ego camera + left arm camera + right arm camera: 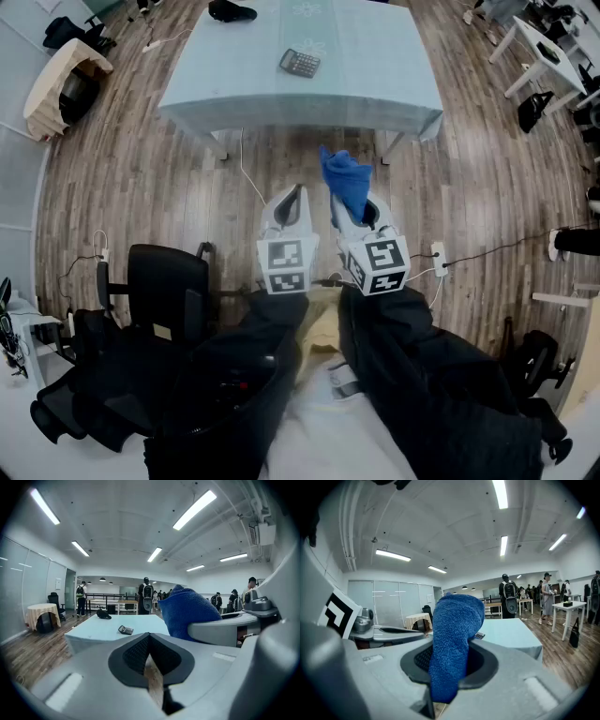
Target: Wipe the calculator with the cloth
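A dark calculator [300, 63] lies on the light blue table [234, 84], well ahead of both grippers; it also shows as a small dark slab [125, 630] in the left gripper view. My right gripper [349, 204] is shut on a blue cloth [344, 181], which sticks up from its jaws [454, 639] and hides most of the calculator in the right gripper view. My left gripper [292, 199] hangs beside it over the floor, jaws closed together with nothing between them [149, 641]. Both sit short of the table's near edge.
A black object [232, 11] lies at the table's far end. A black office chair [164, 291] stands at my left, cables [487, 248] run over the wooden floor, and a white table [544, 47] stands far right. Several people stand in the distance [147, 592].
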A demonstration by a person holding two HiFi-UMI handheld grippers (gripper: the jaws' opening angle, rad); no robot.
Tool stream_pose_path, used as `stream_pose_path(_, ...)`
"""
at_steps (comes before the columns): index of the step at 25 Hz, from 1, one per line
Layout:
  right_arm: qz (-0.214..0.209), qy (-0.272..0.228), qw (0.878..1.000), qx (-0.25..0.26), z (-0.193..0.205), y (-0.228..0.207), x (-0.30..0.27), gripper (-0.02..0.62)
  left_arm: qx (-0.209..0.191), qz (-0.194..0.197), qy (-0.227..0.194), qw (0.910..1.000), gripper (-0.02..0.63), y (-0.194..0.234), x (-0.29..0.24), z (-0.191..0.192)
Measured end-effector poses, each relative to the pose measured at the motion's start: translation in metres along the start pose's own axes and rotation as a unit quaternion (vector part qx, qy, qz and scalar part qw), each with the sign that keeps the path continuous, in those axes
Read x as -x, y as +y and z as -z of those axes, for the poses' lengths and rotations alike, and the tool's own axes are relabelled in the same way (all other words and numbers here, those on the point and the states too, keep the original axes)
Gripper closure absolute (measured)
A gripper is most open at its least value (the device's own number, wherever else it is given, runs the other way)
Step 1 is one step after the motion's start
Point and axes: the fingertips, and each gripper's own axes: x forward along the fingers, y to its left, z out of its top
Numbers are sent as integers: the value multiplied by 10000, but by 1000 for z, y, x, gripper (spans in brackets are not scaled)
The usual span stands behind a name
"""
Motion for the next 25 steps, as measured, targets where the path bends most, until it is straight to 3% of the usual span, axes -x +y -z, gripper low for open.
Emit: stream_pose_path(25, -195, 249, 9993, -194, 36, -52, 25, 505, 191, -24, 393, 9990, 609, -53, -17, 41)
